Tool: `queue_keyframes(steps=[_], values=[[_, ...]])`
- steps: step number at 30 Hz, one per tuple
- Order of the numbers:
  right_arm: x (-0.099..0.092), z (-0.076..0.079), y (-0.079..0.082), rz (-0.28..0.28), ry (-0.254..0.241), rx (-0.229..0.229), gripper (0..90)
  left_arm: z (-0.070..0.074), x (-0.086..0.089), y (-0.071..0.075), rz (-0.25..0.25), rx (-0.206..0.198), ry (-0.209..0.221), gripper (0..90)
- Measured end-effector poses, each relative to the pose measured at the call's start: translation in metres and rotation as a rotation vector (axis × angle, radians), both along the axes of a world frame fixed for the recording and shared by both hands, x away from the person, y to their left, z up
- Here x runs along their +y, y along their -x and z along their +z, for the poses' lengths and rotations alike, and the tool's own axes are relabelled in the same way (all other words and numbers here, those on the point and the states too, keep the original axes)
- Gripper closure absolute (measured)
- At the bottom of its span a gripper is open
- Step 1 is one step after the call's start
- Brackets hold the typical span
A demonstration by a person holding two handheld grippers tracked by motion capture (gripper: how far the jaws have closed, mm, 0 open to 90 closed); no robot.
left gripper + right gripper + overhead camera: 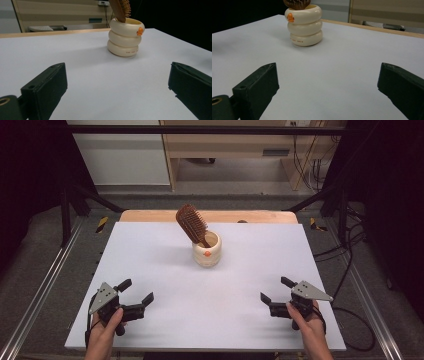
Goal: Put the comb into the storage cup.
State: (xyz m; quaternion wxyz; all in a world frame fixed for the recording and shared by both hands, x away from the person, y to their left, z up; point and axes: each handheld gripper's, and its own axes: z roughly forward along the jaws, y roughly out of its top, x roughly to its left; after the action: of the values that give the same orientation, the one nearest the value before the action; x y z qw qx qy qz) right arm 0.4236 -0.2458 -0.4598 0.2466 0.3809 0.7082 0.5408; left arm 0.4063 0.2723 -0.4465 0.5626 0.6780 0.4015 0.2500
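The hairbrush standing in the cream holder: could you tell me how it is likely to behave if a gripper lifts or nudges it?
The hairbrush looks like rigid wood, so it should probably stay stiff when gripped. It leans with its bristled head well above the holder, so a sideways nudge might tip the holder. The ribbed holder looks squat and broad-based, so it may equally just slide on the smooth table.

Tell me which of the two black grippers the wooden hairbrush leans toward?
The left gripper: the brown wooden hairbrush tilts its head leftward out of the cream ringed cup, away from the right gripper.
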Motion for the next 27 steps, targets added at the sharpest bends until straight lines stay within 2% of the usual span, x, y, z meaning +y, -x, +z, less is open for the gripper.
queue_keyframes(steps=[7, 10, 16, 22, 27], values=[[0.003, -0.002, 0.0, 0.017, -0.005, 0.002, 4.1, -0.005, -0.003, 0.0, -0.004, 0.003, 0.004, 2.2], [0.005, -0.002, 0.001, 0.032, -0.002, 0.0, 4.0, -0.006, -0.006, 0.0, -0.021, 0.003, 0.005, 2.3], [0.011, -0.002, 0.001, 0.07, 0.001, -0.021, 3.5, -0.007, -0.013, -0.001, -0.036, -0.01, 0.002, 2.3], [0.016, -0.004, -0.005, 0.072, 0.025, -0.027, 3.2, -0.01, -0.018, -0.005, -0.04, -0.017, -0.013, 2.2], [0.018, -0.007, -0.013, 0.049, 0.03, -0.008, 4.4, -0.011, -0.02, -0.006, -0.037, -0.024, -0.033, 2.3]])
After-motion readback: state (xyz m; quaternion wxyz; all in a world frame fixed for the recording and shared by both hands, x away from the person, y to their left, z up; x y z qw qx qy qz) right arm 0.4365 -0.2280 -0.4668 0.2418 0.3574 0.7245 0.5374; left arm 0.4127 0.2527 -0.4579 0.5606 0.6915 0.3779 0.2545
